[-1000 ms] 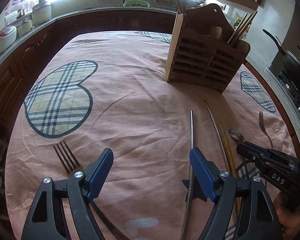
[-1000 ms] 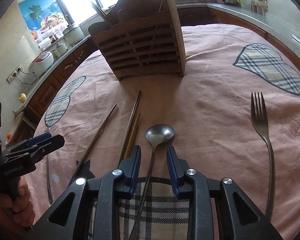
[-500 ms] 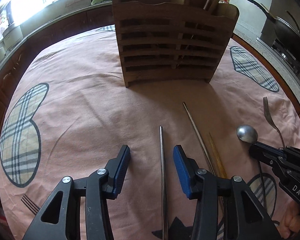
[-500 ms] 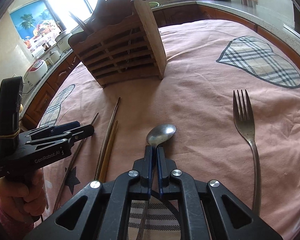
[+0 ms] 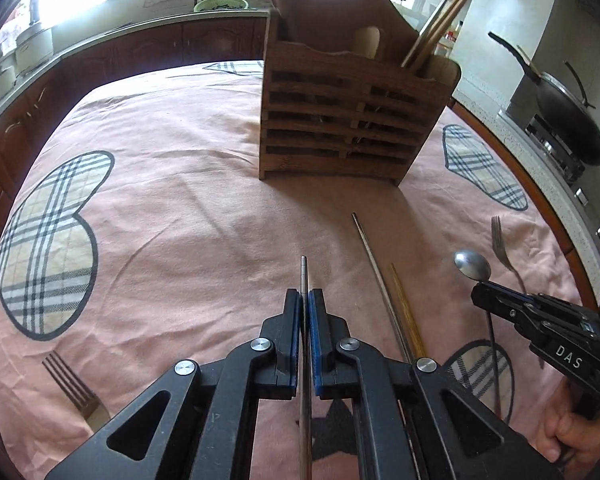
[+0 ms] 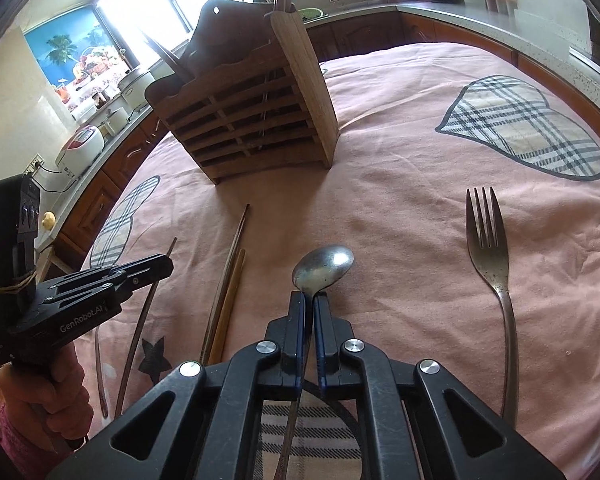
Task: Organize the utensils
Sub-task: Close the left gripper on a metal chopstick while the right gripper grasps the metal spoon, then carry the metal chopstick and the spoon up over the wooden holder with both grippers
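Both tools have just closed: left tool (image 5: 304, 300) pinches a steel chopstick (image 5: 303, 276), right tool (image 6: 308, 304) the spoon (image 6: 323, 267); lifting toward the far rack (image 5: 352, 120) likely follows.

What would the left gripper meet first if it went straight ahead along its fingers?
Probably the slatted wooden utensil holder. The left gripper, shut on the thin metal chopstick, points over bare pink tablecloth toward the holder's left part; depth is unclear.
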Tool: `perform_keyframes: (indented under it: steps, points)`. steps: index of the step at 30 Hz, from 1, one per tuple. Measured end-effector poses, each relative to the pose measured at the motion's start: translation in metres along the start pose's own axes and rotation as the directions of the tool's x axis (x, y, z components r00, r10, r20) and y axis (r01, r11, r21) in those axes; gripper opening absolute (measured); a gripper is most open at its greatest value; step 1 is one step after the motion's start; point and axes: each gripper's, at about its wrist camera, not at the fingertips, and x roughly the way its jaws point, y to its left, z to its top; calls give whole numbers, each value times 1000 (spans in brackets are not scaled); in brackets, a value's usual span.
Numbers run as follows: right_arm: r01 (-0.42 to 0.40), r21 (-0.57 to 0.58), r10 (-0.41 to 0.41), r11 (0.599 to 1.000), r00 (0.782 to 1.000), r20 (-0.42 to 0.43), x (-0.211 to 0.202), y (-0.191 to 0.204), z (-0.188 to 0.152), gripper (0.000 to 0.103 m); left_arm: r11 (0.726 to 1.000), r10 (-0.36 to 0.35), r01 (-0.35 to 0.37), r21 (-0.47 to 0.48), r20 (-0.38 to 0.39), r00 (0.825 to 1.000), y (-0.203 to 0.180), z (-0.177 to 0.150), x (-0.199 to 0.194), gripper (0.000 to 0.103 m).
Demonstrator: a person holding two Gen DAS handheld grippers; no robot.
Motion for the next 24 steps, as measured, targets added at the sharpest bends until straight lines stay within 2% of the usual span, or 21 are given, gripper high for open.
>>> perform_keyframes:
  steps: [4,12,24]
  points:
    - [-25,-18,26,1000,999,38,-16,8,2,5,998,-24,26,-53,50,998,9,-7,-32,3]
    - [-50,-46,56,998,989,139,-56,25,12,3,993,-44,60,-98,160,986,21,-24,-107,3]
    - [-36,-92,60,995,961,269,-107,41,23,2,987,-58,97,-126,281,958,32,-44,-176,3]
